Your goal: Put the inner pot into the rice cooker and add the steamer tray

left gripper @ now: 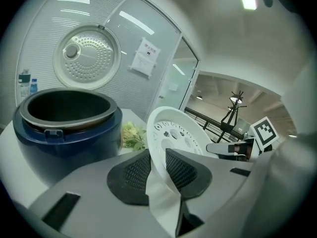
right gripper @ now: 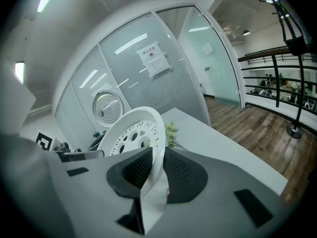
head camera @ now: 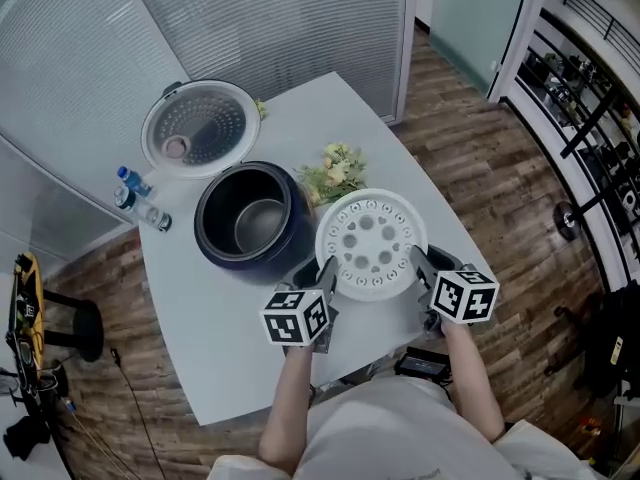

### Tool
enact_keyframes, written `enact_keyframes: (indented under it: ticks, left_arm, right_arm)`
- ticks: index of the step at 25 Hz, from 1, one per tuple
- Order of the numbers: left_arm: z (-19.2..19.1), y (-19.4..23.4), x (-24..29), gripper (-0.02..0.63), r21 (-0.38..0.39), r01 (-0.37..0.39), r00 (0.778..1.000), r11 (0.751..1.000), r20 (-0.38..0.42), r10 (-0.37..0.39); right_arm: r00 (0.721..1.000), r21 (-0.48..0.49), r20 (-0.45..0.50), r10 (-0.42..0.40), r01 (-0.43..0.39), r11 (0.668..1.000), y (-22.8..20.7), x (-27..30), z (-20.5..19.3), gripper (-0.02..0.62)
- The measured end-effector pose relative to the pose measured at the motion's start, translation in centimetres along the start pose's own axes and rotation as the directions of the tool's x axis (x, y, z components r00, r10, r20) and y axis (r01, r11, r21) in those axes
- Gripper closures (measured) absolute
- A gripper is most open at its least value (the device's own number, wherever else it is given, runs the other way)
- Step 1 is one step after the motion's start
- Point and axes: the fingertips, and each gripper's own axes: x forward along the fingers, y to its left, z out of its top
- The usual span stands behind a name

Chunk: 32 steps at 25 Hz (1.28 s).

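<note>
A white round steamer tray (head camera: 371, 244) with several holes hangs above the table, held by its rim on both sides. My left gripper (head camera: 322, 273) is shut on the tray's left edge (left gripper: 159, 148). My right gripper (head camera: 420, 264) is shut on the right edge (right gripper: 157, 148). The dark blue rice cooker (head camera: 250, 224) stands to the left of the tray with the inner pot (head camera: 258, 224) inside it. Its lid (head camera: 199, 128) is swung open behind it. In the left gripper view the cooker (left gripper: 64, 128) sits at the left, the open lid (left gripper: 86, 57) above it.
A bunch of yellow-green flowers (head camera: 333, 173) lies on the white table (head camera: 230, 318) just behind the tray. Two water bottles (head camera: 140, 200) stand at the table's left edge. Glass partition walls close off the far side; wooden floor lies to the right.
</note>
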Motion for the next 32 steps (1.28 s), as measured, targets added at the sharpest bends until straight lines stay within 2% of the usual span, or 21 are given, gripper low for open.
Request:
enact_keyframes:
  ticks: [7,12,17,24,28,32]
  left_arm:
    - [2.1,0.9,-2.7,0.511,-0.009,-0.042,0.997,0.999,0.062,0.043]
    - [4.1,2.8,-4.6,0.512,-0.032,-0.103,0.989,0.994,0.108,0.105]
    - [5.4,5.3,-6.9,0.514,-0.08,-0.163,0.972,0.983,0.156,0.174]
    - [6.8,9.1,-9.9,0.517,-0.145,-0.258,0.939,0.955,0.195,0.283]
    - [8.0,11.4,-11.7,0.517,-0.155,-0.292,0.923,0.944,0.213,0.321]
    - [8.9,14.4,-12.8,0.517,-0.172,-0.293,0.919,0.941,0.222,0.327]
  right_arm:
    - [0.998,-0.036,0.027,0.061,-0.06,0.998,3.0,0.5,2.1,0.518]
    - [0.992,-0.061,0.021,0.128,-0.126,0.99,5.8,2.3,3.8,0.52]
    - [0.978,-0.102,0.0,0.21,-0.209,0.973,9.0,4.8,4.9,0.52]
    - [0.948,-0.156,-0.049,0.314,-0.318,0.935,14.0,8.0,6.1,0.522]
    - [0.937,-0.166,-0.062,0.343,-0.348,0.923,17.0,9.8,6.6,0.522]
    - [0.936,-0.193,-0.07,0.344,-0.351,0.916,19.9,11.9,7.1,0.522]
